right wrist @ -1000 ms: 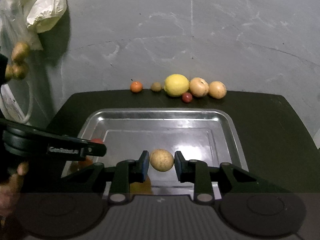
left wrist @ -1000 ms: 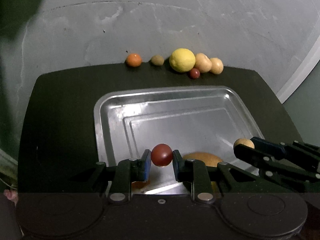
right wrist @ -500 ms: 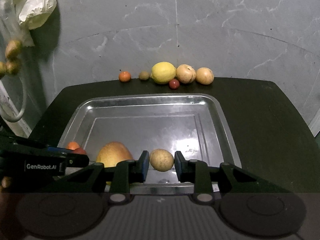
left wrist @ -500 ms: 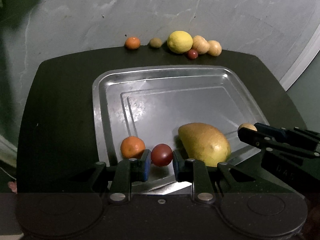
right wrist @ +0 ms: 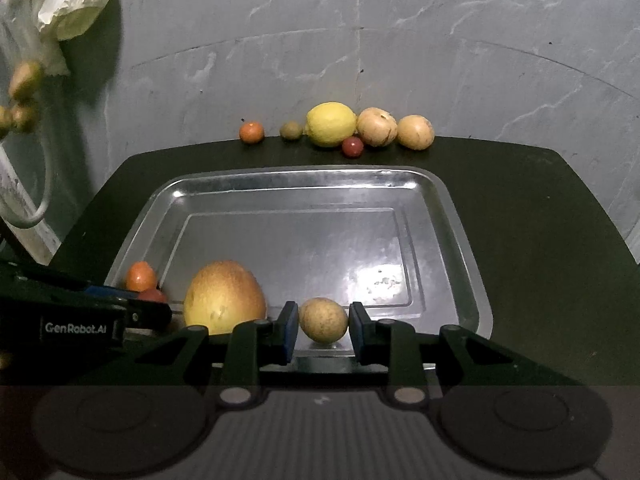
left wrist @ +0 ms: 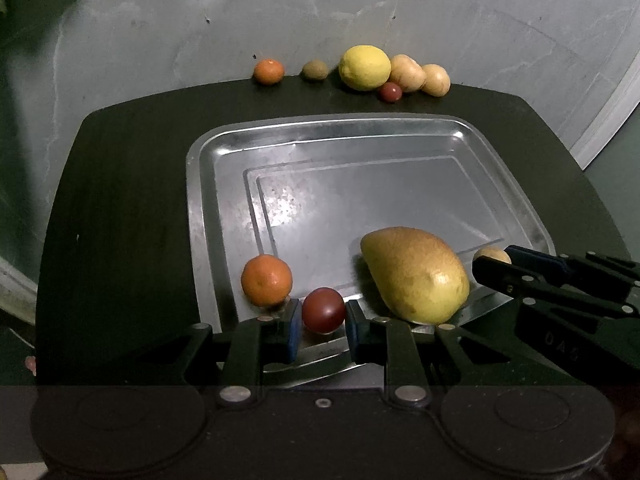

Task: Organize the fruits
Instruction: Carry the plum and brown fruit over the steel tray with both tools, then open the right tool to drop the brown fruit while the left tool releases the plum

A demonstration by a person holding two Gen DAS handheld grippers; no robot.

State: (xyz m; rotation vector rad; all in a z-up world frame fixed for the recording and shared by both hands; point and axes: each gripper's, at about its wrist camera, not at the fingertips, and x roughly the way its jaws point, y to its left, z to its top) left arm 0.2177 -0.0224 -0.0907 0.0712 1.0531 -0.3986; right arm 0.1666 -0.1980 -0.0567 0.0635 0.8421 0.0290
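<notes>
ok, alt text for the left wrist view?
The left gripper holds a small red fruit over the near edge of a metal tray beside an orange and a mango. The right gripper holds a tan fruit at right; six more fruits line the table's far edge.

The tray (right wrist: 460, 240) is bare metal with a glossy, reflective finish. The table (right wrist: 540, 240) is dark and matt. At upper left of the right wrist frame, the bag (right wrist: 68, 4) is crinkled plastic; the wall (right wrist: 440, 40) is rough, mottled grey.
</notes>
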